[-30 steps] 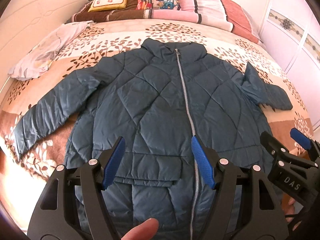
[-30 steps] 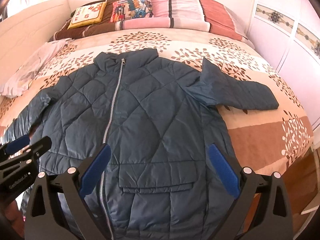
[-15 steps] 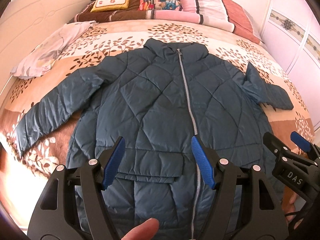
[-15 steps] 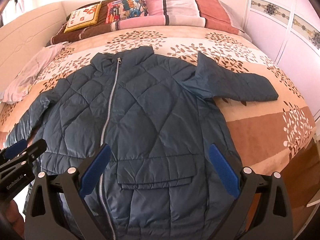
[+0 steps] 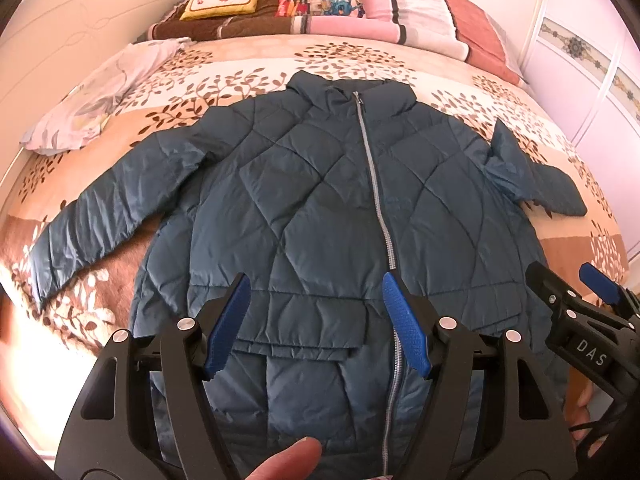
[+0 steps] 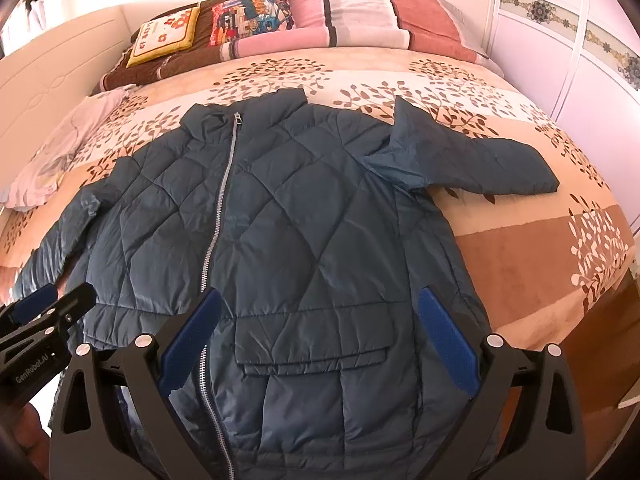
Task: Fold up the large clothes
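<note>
I'm seeing the dark teal quilted jacket lying face up on the bed, zipped, collar toward the pillows at the top of the frame, hem running off the lower edge under both grippers.

No containers here; the only holding thing I'm seeing is the jacket's flap pocket, flap closed, contents hidden.

Left gripper: fingers are standing spread, nothing between them, hovering over the hem in the lower centre of the left wrist view. The zipper is running just inside its right finger.

Right gripper: fingers are standing spread wide, nothing pinched, framing the flap pocket in the lower centre of the right wrist view.

A fingertip is poking in at the bottom edge of the left view.

Edges and room:
- One sleeve is lying stretched toward the left edge of the left view, cuff near the bed's side.
- The other sleeve is lying bent, pointing to the right of the right view, with open bedspread around it.
- A pale crumpled cloth is sitting in the upper left, apart from the jacket.
- Pillows are lining the top of the frame, with a bare strip of bedspread between them and the collar.
- White wardrobe doors are standing along the right edge.
</note>
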Tool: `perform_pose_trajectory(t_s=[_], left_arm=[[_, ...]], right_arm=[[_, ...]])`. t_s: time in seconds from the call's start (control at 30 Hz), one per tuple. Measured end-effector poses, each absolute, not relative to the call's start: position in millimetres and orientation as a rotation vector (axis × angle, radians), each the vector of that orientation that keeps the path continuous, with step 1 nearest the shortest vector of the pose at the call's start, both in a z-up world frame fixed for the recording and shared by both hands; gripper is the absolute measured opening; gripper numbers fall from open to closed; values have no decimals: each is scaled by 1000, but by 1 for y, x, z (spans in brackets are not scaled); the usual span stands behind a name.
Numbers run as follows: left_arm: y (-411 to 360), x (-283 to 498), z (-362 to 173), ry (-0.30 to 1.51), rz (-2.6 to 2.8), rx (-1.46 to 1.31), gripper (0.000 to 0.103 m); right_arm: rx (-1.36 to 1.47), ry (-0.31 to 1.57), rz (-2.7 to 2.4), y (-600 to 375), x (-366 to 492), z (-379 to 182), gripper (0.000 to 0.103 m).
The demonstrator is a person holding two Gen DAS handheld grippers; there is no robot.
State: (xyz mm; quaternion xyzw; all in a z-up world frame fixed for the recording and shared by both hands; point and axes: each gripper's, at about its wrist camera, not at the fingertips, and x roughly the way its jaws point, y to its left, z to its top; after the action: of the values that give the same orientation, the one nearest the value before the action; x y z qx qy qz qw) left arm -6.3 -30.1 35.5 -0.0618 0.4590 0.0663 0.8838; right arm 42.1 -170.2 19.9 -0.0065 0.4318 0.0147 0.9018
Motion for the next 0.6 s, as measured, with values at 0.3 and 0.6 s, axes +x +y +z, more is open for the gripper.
perform_pose_trajectory(t_s=[0.3, 0.6], left_arm=[[-30, -6, 35, 958, 137, -128, 68], [-31, -7, 34, 959, 137, -128, 68]], right_arm=[[-12, 894, 32, -171, 42, 20, 95], [-9, 894, 34, -172, 41, 20, 95]])
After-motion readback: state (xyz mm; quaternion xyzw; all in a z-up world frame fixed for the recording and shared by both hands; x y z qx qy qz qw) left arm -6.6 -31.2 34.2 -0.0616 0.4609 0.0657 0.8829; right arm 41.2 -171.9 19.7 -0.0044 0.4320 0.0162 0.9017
